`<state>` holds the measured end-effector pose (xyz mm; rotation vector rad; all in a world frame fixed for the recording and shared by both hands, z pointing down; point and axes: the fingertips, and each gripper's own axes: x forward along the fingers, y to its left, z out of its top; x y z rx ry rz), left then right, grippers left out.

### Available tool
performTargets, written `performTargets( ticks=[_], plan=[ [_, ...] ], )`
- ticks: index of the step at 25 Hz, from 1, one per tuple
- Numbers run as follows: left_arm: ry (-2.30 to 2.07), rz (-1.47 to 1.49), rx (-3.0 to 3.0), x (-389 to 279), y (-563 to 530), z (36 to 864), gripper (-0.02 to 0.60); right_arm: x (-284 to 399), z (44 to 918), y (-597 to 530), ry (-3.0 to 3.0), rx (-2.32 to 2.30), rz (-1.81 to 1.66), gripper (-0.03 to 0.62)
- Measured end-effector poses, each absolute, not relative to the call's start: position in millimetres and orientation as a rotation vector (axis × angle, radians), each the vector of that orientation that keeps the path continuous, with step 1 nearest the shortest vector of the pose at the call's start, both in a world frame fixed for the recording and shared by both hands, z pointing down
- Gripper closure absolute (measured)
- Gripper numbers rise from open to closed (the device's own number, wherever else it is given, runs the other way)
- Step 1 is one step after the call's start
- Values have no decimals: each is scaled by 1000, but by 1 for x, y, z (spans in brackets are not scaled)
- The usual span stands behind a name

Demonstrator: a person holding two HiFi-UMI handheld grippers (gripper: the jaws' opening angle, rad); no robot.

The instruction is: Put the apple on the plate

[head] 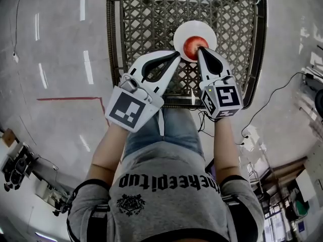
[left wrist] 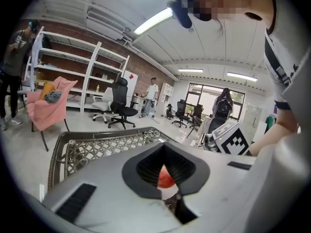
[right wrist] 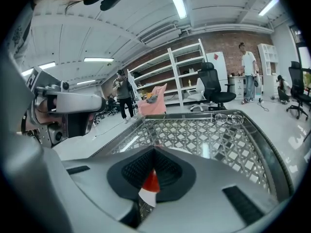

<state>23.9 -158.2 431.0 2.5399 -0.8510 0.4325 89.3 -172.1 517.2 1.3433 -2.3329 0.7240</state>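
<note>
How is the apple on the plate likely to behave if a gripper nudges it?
The apple looks round and smooth, so a nudge would probably roll it. The plate appears shallow and may not stop it. The apple looks firm, so it should hold its shape when gripped.

The apple [head: 191,45] is sitting on the plate [head: 207,32] on the table [head: 146,14]. The left gripper [head: 177,53] is pointing at it from its left, the right gripper [head: 200,49] from its right.

The left forearm [head: 107,153] and right forearm [head: 225,145] reach toward 12 o'clock. The left claw [head: 176,53] angles toward 1 o'clock, its jaws meeting at the tips and empty. The right claw [head: 200,49] tilts toward 11 o'clock, its jaws also together. The two tips are near each other.
</note>
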Motion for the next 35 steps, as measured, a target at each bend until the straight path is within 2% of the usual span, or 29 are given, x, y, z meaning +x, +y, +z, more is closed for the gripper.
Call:
performTargets(
  ticks=[35],
  plan=[
    [-850, 442, 2512, 27, -164, 449, 563, 89, 536, -181, -2323, 1338, 751, 575]
  ],
)
